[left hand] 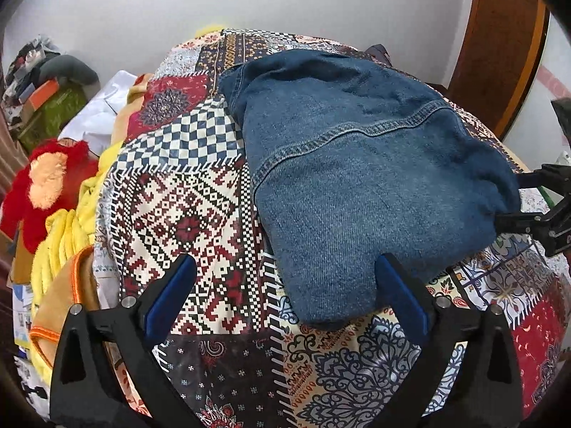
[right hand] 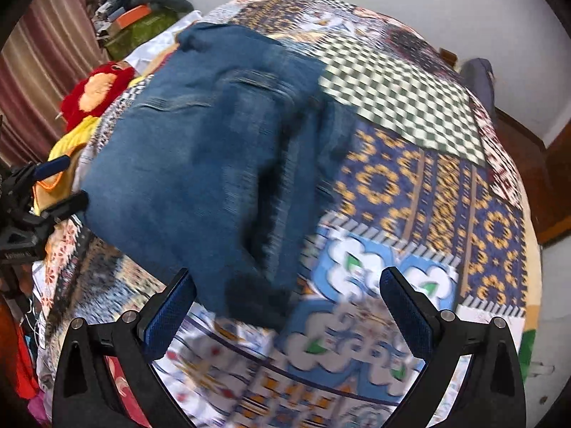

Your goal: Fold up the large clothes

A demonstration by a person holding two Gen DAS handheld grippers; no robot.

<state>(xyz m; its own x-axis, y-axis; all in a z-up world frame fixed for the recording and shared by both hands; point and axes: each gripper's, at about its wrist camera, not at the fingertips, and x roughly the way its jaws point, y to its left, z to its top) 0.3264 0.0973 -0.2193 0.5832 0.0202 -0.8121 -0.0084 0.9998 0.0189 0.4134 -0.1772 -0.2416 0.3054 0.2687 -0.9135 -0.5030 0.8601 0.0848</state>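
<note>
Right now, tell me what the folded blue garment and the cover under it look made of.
Folded jeans: denim, it seems; matte, faded blue twill with a visible diagonal weave and pale double-stitched seams. Patchwork-print bedcover: probably thin printed cotton or a blend; flat, with little sheen, and the patterns look printed rather than sewn, though that is uncertain.

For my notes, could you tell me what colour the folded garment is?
Blue denim jeans, clearest in the left wrist view.

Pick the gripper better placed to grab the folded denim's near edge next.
Left, probably. The left gripper has open jaws flanking the near corner of the folded blue denim garment; the right gripper sits mostly over the patchwork bedspread.
</note>
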